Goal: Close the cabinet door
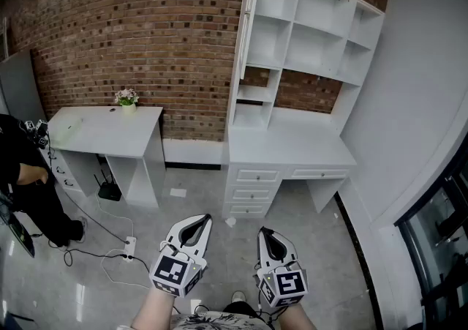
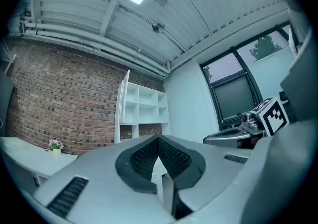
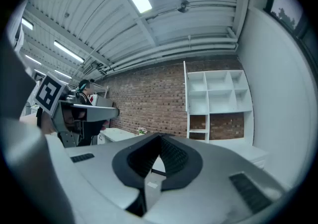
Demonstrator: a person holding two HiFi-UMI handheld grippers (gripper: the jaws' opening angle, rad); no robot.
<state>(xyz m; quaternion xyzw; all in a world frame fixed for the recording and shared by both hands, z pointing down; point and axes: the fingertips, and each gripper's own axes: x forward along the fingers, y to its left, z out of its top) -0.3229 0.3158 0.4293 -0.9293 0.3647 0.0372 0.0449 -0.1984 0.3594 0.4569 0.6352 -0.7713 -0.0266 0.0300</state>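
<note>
Both tools sat lowest in frame, bottom centre: L gripper and R gripper, each clenched w/ jaws pressed together and nothing btwn them, both aimed roughly level at the far wall. Neither touched anything.

Lower left on the floor lay loose cables and a power strip. Further up the left edge stood a person beside a side table w/ a small plant on top.

Centre-right, past open floor, was the desk w/ drawers, and on it the shelf unit against the brick wall. At that unit's upper left the cabinet door stood swung out, seen nearly edge-on, well apart from both grippers.

Risks, as I judged them: task hadn't started, so I'd have to walk in first, and drifting left could snag the cables. Door hung high and behind the desk, so the reach would be long. A shut jaw tip gives a small contact patch and could slide off the thin panel edge. Too hard a shove would prob slam it and make it bounce back open.
</note>
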